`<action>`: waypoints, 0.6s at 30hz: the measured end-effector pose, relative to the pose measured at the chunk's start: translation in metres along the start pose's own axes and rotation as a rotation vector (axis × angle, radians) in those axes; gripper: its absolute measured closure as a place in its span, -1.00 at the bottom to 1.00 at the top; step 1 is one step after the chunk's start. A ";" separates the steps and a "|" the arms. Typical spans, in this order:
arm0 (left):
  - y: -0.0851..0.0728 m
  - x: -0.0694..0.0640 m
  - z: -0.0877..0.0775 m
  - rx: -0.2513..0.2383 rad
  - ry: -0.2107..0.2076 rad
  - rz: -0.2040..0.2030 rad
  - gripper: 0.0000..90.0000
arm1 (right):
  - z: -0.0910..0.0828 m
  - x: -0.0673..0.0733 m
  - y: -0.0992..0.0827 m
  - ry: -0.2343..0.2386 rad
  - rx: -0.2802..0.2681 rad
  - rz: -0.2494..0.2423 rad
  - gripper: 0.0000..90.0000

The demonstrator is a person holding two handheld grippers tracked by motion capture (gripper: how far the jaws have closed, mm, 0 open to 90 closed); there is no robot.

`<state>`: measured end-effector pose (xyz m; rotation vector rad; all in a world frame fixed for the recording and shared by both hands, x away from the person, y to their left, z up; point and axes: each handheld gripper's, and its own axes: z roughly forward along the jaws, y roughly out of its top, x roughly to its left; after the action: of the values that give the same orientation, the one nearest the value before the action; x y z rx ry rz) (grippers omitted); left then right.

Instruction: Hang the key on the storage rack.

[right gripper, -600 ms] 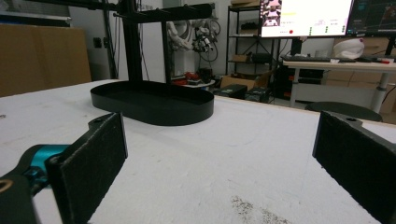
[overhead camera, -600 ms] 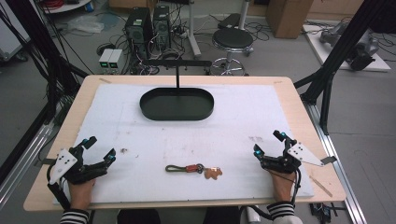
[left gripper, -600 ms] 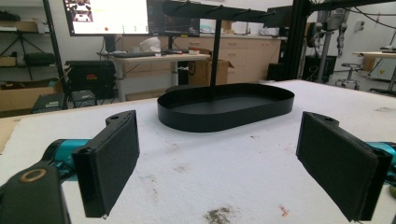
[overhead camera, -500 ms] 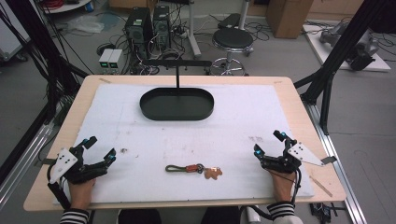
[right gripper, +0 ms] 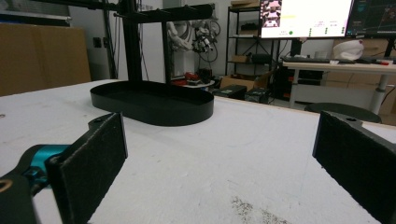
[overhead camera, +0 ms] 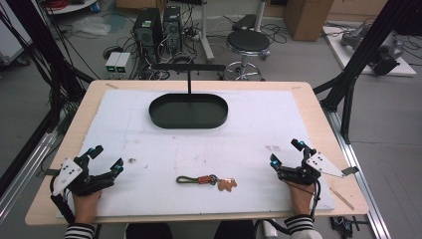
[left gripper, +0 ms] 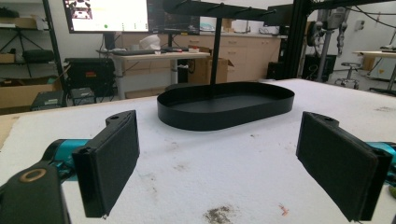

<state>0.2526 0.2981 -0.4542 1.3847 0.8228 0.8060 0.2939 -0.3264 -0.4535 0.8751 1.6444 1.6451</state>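
Left gripper (overhead camera: 105,159) at near-left table edge, jaws wide, nothing btwn, right gripper (overhead camera: 286,153) at near-right, jaws wide, empty, keychain (overhead camera: 206,180) flat on white mat (overhead camera: 249,134) btwn both, well apart from each, black oval tray (overhead camera: 188,110) far centre.

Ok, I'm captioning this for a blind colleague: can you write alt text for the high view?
A keychain lies near the front edge of a white-covered table, between the open left gripper and open right gripper, each held by a hand and resting apart from it. Farther back stands a black oval tray with a T-shaped hanger post.
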 end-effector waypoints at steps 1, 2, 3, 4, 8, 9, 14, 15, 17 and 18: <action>0.000 0.000 0.000 0.000 -0.001 0.002 -0.69 | 0.000 0.000 0.000 0.000 0.000 0.000 -0.95; 0.000 0.000 0.000 -0.001 -0.001 0.005 -0.69 | 0.000 -0.001 0.000 -0.001 0.009 0.016 -0.95; 0.000 0.000 0.000 -0.003 -0.001 0.004 -0.69 | 0.001 -0.001 0.001 0.001 0.013 0.021 -0.95; 0.000 0.000 0.000 -0.003 0.000 0.004 -0.69 | 0.001 -0.001 0.001 0.001 0.013 0.021 -0.95; 0.000 0.000 0.000 -0.001 -0.001 0.003 -0.69 | 0.003 -0.003 0.010 0.028 0.037 0.028 -0.95; 0.000 0.000 0.000 -0.001 -0.001 0.003 -0.69 | 0.004 -0.003 0.013 0.041 0.041 0.030 -0.95; 0.000 0.001 0.000 -0.002 -0.002 -0.003 -0.69 | 0.014 -0.002 0.034 0.101 0.090 0.008 -0.95; 0.000 0.001 0.000 0.000 -0.003 -0.003 -0.69 | 0.016 -0.001 0.038 0.116 0.099 -0.007 -0.95; 0.000 0.001 0.000 -0.001 -0.003 -0.006 -0.69 | 0.019 0.000 0.042 0.134 0.111 -0.018 -0.95; 0.000 0.001 0.000 -0.002 -0.003 -0.006 -0.69 | 0.025 0.004 0.051 0.173 0.133 -0.044 -0.95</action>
<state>0.2529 0.2985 -0.4542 1.3810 0.8235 0.8002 0.3131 -0.3091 -0.4027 0.7720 1.8961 1.6350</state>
